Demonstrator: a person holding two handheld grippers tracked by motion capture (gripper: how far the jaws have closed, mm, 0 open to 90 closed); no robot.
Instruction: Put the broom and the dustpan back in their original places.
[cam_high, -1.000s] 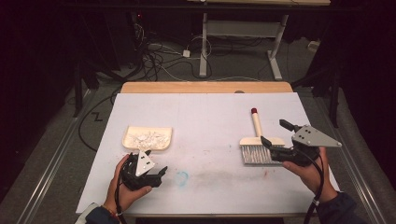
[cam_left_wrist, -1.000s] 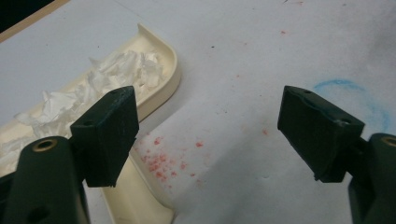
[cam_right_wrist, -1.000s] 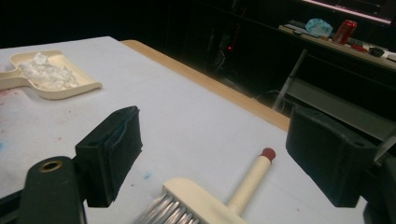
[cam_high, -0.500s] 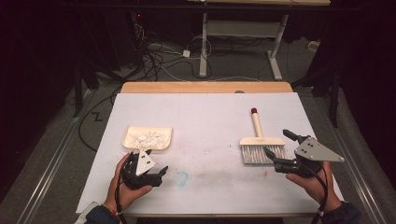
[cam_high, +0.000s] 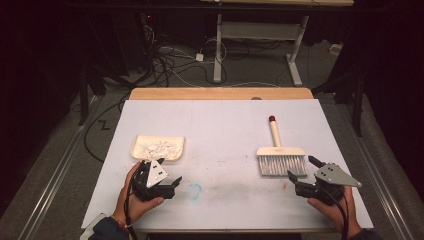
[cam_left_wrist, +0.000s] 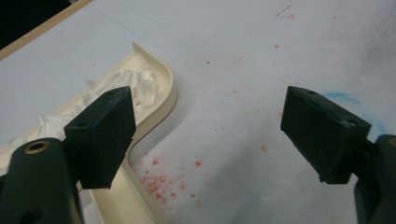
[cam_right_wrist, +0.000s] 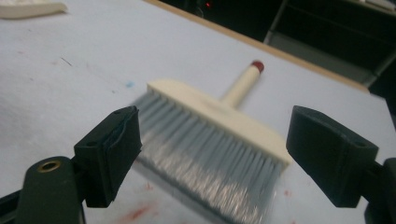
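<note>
High view gives me the whole layout: my left gripper sits at the near left of the white table, just near of the cream dustpan, and my right gripper sits at the near right, just beside the bristle edge of the brush. The brush lies flat, its red-tipped handle pointing to the far side.

The left gripper view adds what the high view blurs: the dustpan's raised rim curves round a heap of white paper scraps, and red specks and a blue smear mark the table near it. My left jaws have just been opening and stand wide apart, with bare table between them.

The right gripper view shows the grey bristles up close, slightly blurred, with my right jaws spread wide on either side, gripping nothing.
</note>
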